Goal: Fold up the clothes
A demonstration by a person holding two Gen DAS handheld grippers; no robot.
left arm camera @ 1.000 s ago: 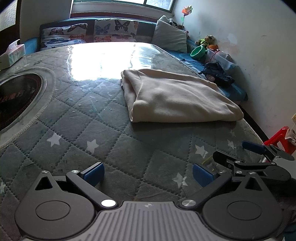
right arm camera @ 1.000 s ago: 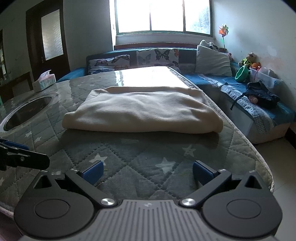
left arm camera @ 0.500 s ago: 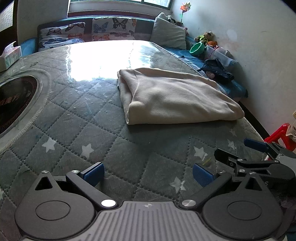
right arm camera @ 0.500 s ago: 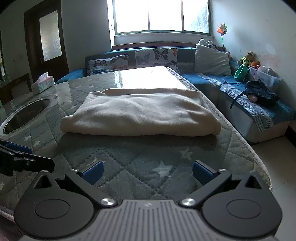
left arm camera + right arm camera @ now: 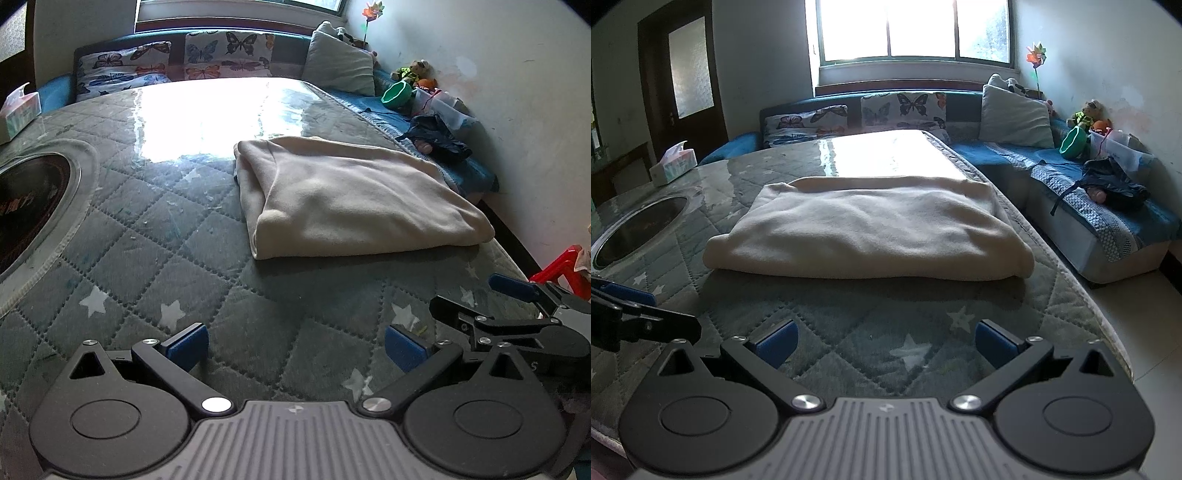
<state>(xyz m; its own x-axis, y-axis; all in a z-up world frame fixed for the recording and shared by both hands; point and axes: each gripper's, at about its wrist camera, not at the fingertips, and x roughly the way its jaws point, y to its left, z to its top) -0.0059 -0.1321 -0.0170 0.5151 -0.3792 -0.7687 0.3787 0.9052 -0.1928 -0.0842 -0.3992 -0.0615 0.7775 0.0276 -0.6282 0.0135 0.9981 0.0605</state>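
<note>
Now, left gripper [image 5: 294, 349]: fingers spread wide with nothing between the blue pads, hovering over the near part of the quilted cover, well short of the garment.
Right gripper [image 5: 884, 343]: fingers likewise wide apart and empty, low over the near edge of the table [image 5: 1067, 295]; in the left wrist view it shows at the right side [image 5: 517, 310], just beside the left one.
Left gripper seen from the right: its black linkage and a blue pad poke in at the left edge [image 5: 635, 314].
Folded garment [image 5: 864, 232]: cream fleece, folded into a thick rectangle, lying flat on the table ahead of both grippers and apart from them; its rounded fold faces the grippers, its right end lies near the table's right edge. In the left wrist view it sits right of centre [image 5: 354, 199].
Table cover [image 5: 147, 240]: grey-green quilting with white stars under a glossy sheet that glares with window light.
Round inset [image 5: 639, 229]: a dark, metal-rimmed circle in the table, left of the garment.
Tissue box [image 5: 674, 164]: at the table's far left.
Sofa [image 5: 1108, 218]: blue, along the back and right, with butterfly cushions [image 5: 901, 110], a green bowl [image 5: 1073, 140] and a dark bundle of cloth [image 5: 1115, 184].
Window [image 5: 912, 29]: bright, behind the sofa.
</note>
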